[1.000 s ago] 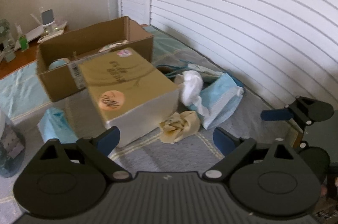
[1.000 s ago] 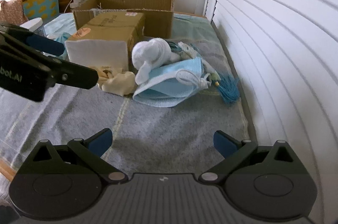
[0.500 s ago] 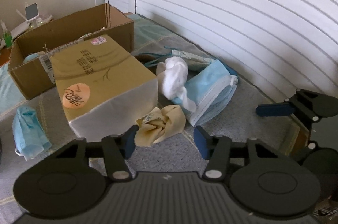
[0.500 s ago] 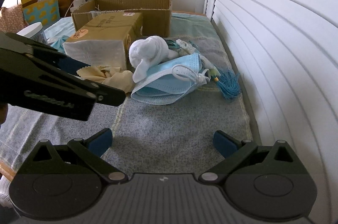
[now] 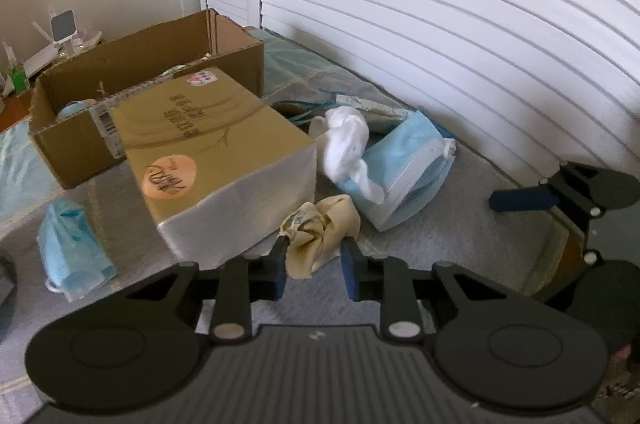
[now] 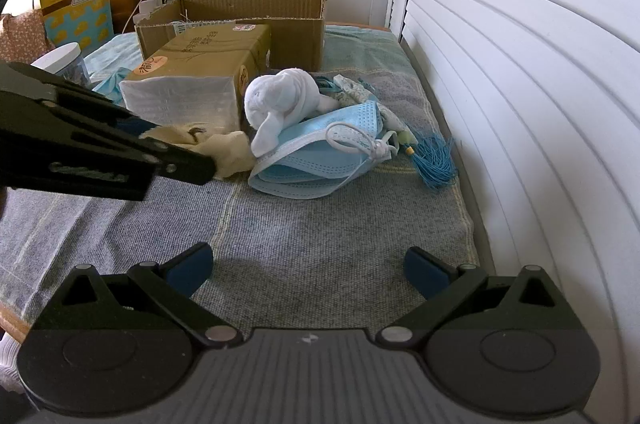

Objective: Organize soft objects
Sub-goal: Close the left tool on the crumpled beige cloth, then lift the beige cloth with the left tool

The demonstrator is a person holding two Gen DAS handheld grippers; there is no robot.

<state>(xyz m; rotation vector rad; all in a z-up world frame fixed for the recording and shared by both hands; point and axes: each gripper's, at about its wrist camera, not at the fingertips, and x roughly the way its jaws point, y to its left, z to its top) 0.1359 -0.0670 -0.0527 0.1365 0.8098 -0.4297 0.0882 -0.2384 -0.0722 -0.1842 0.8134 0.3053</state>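
A crumpled cream cloth (image 5: 320, 228) lies on the grey mat beside the tissue pack (image 5: 216, 152). My left gripper (image 5: 314, 264) has its jaws narrowed around the cloth's near end, with a gap still showing on the right side. In the right wrist view the left gripper's tip (image 6: 188, 164) reaches the cloth (image 6: 228, 148). A white rolled sock (image 5: 348, 144) rests on a stack of blue face masks (image 5: 408, 168); they also show in the right wrist view, sock (image 6: 280, 100) and masks (image 6: 320, 160). My right gripper (image 6: 308, 270) is open and empty above the mat.
An open cardboard box (image 5: 132, 72) stands behind the tissue pack. Another blue mask (image 5: 72, 244) lies at the left. A blue tassel (image 6: 432, 160) lies by the white slatted doors (image 5: 440, 4). A jar (image 6: 64, 62) stands at the far left.
My left gripper has moved forward and right to the cream cloth and its jaws have closed in from wide open to narrow around it. The right gripper has stayed open, almost still.
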